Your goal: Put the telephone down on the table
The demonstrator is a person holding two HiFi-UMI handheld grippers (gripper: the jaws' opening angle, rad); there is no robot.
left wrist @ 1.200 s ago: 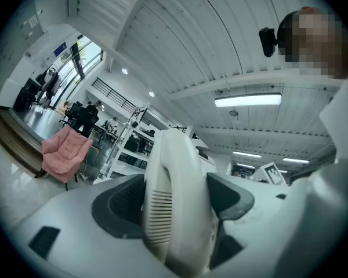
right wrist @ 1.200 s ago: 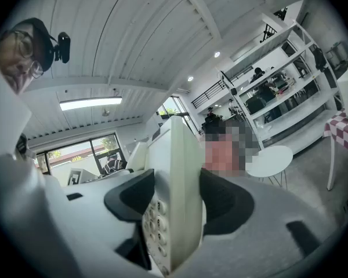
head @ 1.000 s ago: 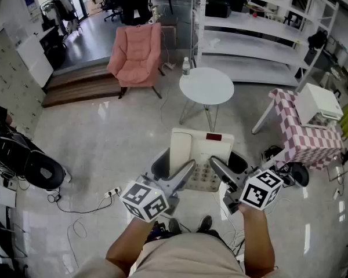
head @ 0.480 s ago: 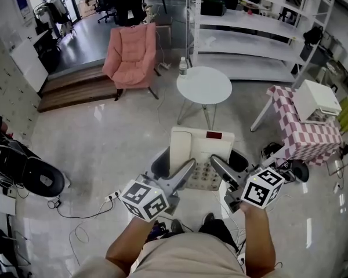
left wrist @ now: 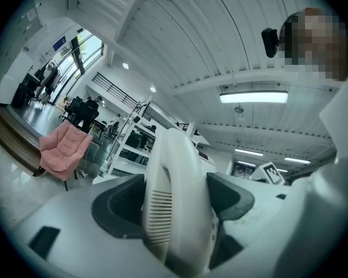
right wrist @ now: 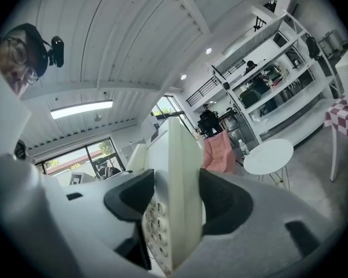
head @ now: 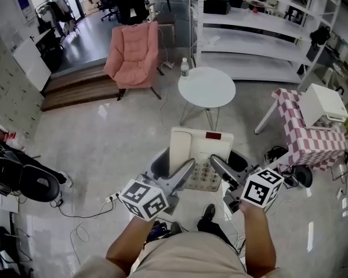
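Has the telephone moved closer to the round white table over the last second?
No. In the head view the telephone keeps the same gap below the round white table.

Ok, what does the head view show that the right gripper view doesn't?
Only the head view: the person's shoe and the wooden steps. Only the right gripper view: the ceiling light and the windows. Both: the telephone clamped in the right gripper, the round table, the pink armchair.
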